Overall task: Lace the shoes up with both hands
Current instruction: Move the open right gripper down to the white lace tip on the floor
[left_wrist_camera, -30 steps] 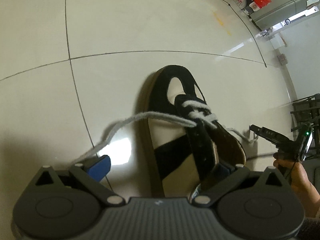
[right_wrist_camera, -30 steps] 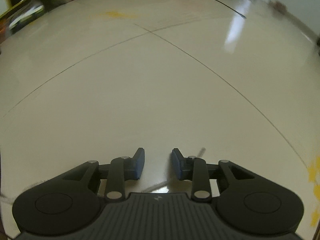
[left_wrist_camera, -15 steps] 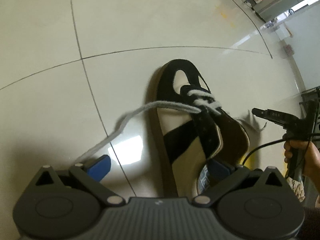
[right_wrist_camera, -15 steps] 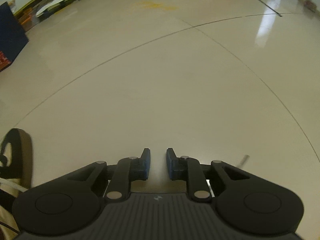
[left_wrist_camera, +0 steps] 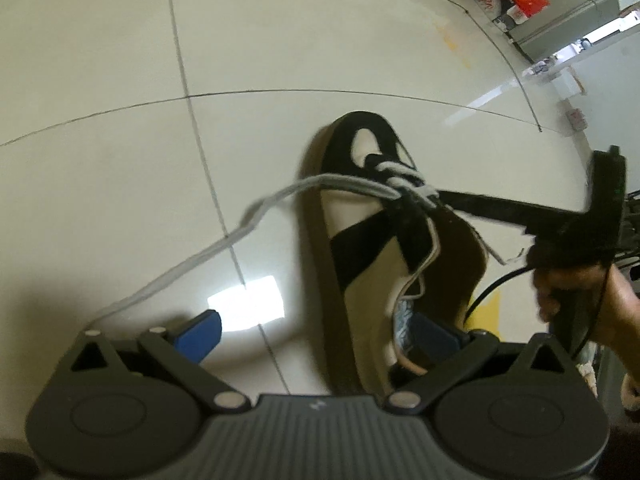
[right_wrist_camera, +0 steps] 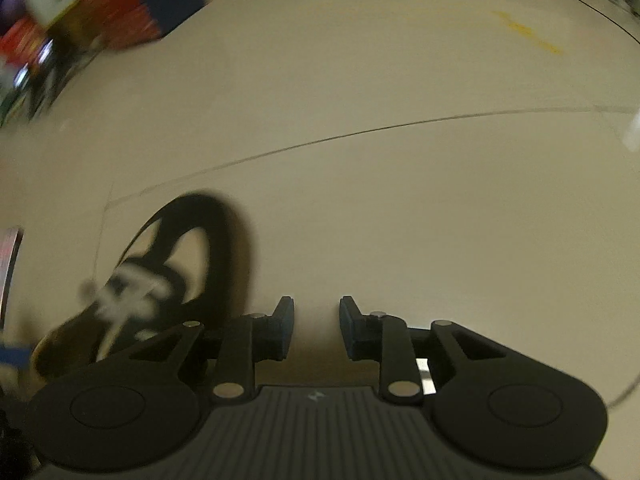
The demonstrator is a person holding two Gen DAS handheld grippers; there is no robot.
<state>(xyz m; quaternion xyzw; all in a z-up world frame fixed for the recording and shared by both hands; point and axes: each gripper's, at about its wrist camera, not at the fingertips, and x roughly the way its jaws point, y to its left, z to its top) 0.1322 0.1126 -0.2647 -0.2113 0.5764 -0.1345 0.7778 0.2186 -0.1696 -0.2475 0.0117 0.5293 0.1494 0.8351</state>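
Lacing is partly done on the black-and-cream suede sneaker with a tan rubber sole, which stands tilted on the pale tiled floor: only the eyelets nearest the toe carry the white woven shoelace, whose long free end trails off toward your left gripper. That tool stands wide open, one blue pad over bare tile and the other down at the shoe's heel opening; whether it presses the collar you cannot tell, and it holds no lace. Your right gripper has its jaws a little apart and opening, nothing between them, and the left view shows its fingers reaching in beside the crossed laces. The step in hand looks like picking up a lace end for the next eyelet; you will likely need a pinch near the tip while the shoe is steadied. No brand or writing is readable on the shoe.
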